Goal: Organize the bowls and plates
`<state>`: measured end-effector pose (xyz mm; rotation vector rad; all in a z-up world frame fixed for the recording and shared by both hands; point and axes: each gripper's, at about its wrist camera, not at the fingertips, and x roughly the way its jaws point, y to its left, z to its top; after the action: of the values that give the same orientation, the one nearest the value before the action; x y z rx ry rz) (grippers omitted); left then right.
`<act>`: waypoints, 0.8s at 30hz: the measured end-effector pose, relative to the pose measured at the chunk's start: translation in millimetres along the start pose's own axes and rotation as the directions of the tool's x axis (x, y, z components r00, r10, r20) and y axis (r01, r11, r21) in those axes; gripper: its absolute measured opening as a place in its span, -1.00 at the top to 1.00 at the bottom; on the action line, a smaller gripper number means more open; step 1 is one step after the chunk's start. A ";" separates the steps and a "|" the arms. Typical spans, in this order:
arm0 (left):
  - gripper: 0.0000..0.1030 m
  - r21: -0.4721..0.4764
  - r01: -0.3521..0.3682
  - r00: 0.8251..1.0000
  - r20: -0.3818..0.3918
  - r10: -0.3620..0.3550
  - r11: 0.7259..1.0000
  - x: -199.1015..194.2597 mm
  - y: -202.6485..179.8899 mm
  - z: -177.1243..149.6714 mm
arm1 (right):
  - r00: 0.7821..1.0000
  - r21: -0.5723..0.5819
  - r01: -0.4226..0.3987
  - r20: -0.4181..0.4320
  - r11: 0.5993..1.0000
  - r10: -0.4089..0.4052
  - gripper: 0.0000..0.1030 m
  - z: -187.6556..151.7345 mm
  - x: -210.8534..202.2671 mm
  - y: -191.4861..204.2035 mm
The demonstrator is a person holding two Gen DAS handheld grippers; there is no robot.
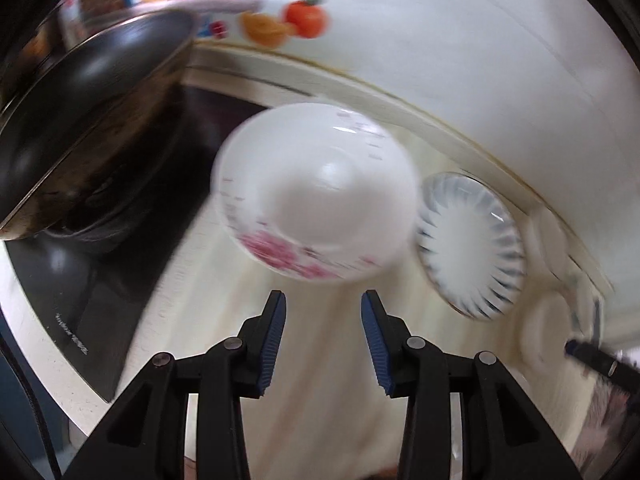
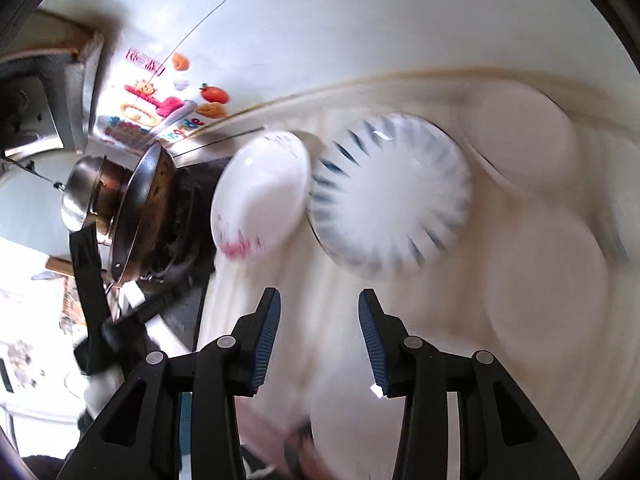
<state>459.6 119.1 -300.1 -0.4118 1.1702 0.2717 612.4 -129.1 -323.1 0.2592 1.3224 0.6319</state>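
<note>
Nearest the lens, the left gripper (image 1: 323, 300) stands with its blue-padded jaws spread wide and nothing between them; the right gripper (image 2: 318, 298) is likewise agape and empty. Both hang over a cream countertop (image 1: 312, 360), much blurred. Largest of what lies beyond is the dark wok (image 1: 92, 120), up and to the left of the left claw, resting on a black stove (image 1: 80, 300); in the right view a steel pot (image 2: 86, 196) sits behind it. Straight ahead of the left claw, just past its tips, lies the white bowl with pink flowers (image 1: 316, 196), and touching or nearly touching it on the right is the blue-rayed plate (image 1: 472, 244), which sits directly ahead of the right claw. Farther right of that claw are two plain white dishes (image 2: 544, 276), too smeared to name more closely. Smallest are the fruit stickers (image 1: 304, 18) on the white wall behind. The crockery looks like glazed ceramic, so I judge it stiff, slick and breakable; the rim is the sensible hold, one jaw inside and one outside. The plate's edge crowding the bowl may hinder a grip there, so the near rim seems freer, and the wok leaves little room leftward.
</note>
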 end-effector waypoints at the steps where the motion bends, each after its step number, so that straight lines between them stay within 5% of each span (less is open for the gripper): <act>1: 0.29 -0.018 -0.011 1.000 -0.005 0.011 1.000 6.5 5.4 4.2 | 1.000 -0.012 0.004 -0.002 1.000 -0.004 0.15 13.1 9.7 4.6; 5: 0.29 -0.092 -0.052 0.999 -0.021 0.050 0.994 28.7 32.6 17.1 | 0.999 -0.095 0.029 -0.028 0.995 -0.031 0.15 86.6 76.8 29.8; 11: 0.29 -0.153 -0.092 0.995 -0.041 0.087 0.984 59.7 51.7 31.2 | 0.994 -0.188 0.071 -0.063 0.980 -0.084 0.15 147.1 151.5 45.8; 20: 0.29 -0.140 -0.136 0.991 -0.009 0.136 0.981 77.1 52.7 45.5 | 0.987 -0.274 0.089 -0.107 0.958 -0.123 0.17 172.0 215.4 48.6; 24: 0.29 -0.128 -0.128 0.991 0.008 0.130 0.983 80.8 51.9 49.5 | 0.986 -0.304 0.078 -0.118 0.949 -0.118 0.46 171.8 232.6 51.6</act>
<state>509.2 187.2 -367.9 -0.4450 1.1691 0.4636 787.3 73.6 -443.9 -0.0981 1.3389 0.7648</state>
